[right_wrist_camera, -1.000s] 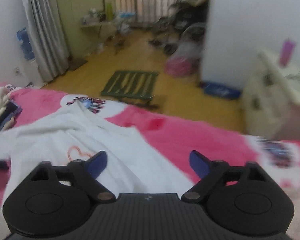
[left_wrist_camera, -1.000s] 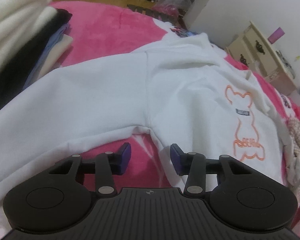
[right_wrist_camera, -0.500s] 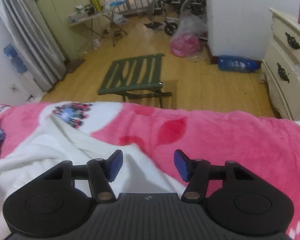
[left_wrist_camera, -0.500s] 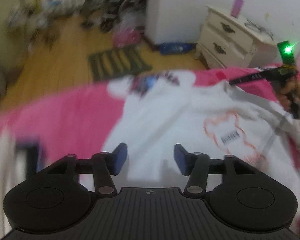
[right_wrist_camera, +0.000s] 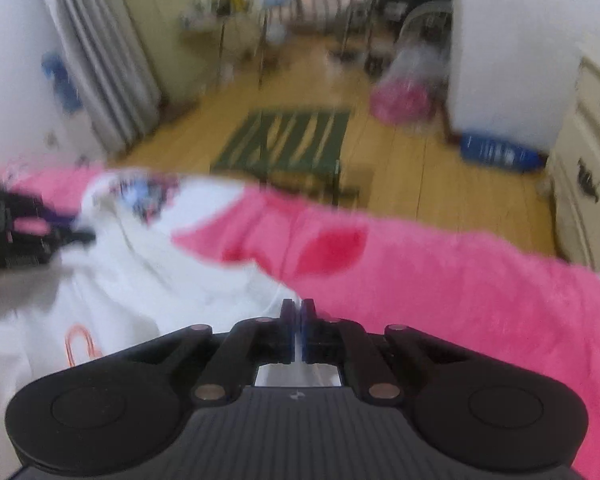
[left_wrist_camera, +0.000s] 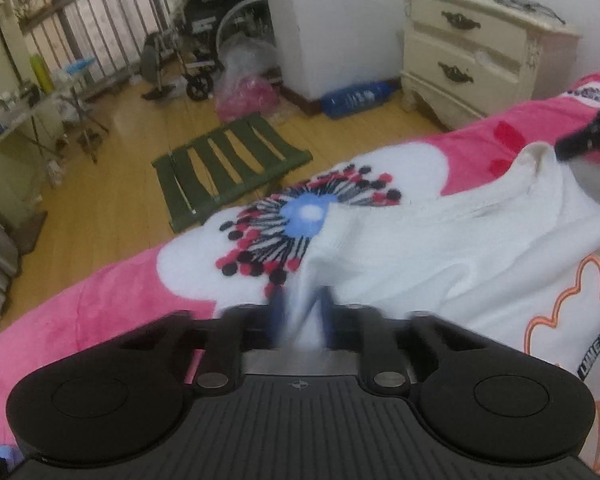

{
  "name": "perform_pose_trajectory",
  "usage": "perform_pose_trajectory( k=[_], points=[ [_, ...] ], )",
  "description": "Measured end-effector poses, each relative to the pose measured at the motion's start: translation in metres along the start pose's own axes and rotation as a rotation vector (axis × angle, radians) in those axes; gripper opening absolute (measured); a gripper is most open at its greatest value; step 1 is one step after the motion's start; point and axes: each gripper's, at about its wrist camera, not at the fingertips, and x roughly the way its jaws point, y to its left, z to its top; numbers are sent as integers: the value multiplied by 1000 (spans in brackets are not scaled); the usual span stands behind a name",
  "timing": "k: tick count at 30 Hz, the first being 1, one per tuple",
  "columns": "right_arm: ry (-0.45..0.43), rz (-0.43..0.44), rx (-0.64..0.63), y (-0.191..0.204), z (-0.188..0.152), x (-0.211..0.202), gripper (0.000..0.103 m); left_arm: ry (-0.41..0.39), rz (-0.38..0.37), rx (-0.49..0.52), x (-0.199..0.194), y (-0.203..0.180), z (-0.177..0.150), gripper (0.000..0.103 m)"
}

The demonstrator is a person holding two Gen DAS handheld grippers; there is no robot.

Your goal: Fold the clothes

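Observation:
A white sweatshirt [left_wrist_camera: 440,260] with an orange bear outline [left_wrist_camera: 580,300] lies spread on a pink flowered blanket [left_wrist_camera: 80,312]. My left gripper [left_wrist_camera: 302,312] sits at the garment's far left corner. Its blurred jaws are closing, with a fold of white cloth pinched between them. The right gripper [right_wrist_camera: 297,320] is at the far right corner of the sweatshirt [right_wrist_camera: 140,280]; its jaws are closing to a sliver on a thin white edge. Each gripper shows in the other's view: the right gripper [left_wrist_camera: 592,136] at the upper right, the left gripper [right_wrist_camera: 20,232] at the left edge.
The bed's edge runs just beyond the sweatshirt, with wooden floor below. A green slatted folding stool [left_wrist_camera: 228,160] stands close to the bed. Farther off are a cream nightstand [left_wrist_camera: 472,48], a blue bottle [left_wrist_camera: 356,98], a pink bag [left_wrist_camera: 246,96] and a wheelchair [left_wrist_camera: 216,20].
My left gripper swung from the sleeve and armpit to the garment's far corner and closed on cloth. The right gripper sank onto the sweatshirt's edge and closed from wide open.

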Motion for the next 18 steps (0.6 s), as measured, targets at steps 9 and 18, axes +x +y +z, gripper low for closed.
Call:
perform_pose_trajectory(
  k=[9,18],
  points=[
    [-233,-64,-72,23,37,-32,2,-163,69,-33,-37,27,21,3],
    [-138,-156,-67,18,38,50,1,-65,141,41,20,20,14,3]
  ],
)
